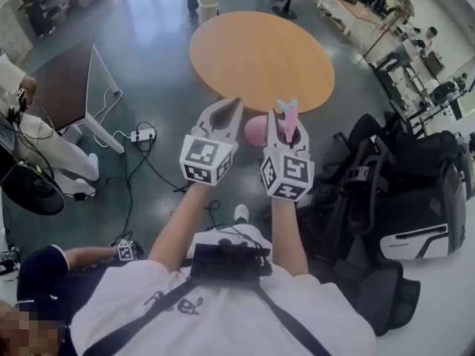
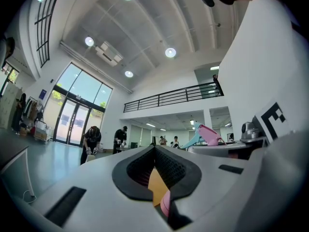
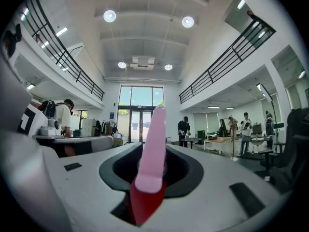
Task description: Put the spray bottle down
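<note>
2 grippers, frame centre: right gripper (image 1: 286, 123) pinches the spray bottle (image 1: 257, 130); left gripper (image 1: 234, 107) pressed together, empty. Lower upright onto counter (image 1: 260, 50) before releasing.

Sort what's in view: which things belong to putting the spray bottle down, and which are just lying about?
Job: spray bottle; right gripper, shut on it; round table, likely the landing spot.
Lying about: power strip; floor cables; black bags; left gripper, empty.
</note>
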`<state>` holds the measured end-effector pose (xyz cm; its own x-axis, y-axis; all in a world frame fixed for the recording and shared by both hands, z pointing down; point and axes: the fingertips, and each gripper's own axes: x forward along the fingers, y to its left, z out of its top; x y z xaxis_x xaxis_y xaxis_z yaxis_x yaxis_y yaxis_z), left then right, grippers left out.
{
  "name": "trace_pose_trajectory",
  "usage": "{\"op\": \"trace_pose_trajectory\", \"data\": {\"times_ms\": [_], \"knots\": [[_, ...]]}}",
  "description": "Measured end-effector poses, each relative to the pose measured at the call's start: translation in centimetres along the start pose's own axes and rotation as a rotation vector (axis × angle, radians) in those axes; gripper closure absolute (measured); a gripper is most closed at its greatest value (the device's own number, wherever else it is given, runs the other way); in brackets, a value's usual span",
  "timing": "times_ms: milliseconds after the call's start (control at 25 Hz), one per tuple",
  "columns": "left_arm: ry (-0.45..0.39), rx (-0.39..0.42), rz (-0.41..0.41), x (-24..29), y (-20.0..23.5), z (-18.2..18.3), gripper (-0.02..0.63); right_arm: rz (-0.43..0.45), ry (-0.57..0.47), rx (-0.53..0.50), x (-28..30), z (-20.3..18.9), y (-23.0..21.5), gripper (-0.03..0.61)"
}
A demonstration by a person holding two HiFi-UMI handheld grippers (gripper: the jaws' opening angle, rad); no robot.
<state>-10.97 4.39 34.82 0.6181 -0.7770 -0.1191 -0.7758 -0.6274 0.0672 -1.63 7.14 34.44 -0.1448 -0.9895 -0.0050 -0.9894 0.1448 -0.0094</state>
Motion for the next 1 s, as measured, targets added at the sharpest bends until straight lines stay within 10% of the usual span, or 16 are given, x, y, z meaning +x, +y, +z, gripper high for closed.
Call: {"op": "trace_pose_trajectory", "data": {"times_ms": [1000], "knots": [[-0.007, 0.047, 0.166, 9.8, 1.2, 0.1, 0.601, 0.18, -0.043, 0.051, 8.7, 1.5, -6.6, 0.437]]}}
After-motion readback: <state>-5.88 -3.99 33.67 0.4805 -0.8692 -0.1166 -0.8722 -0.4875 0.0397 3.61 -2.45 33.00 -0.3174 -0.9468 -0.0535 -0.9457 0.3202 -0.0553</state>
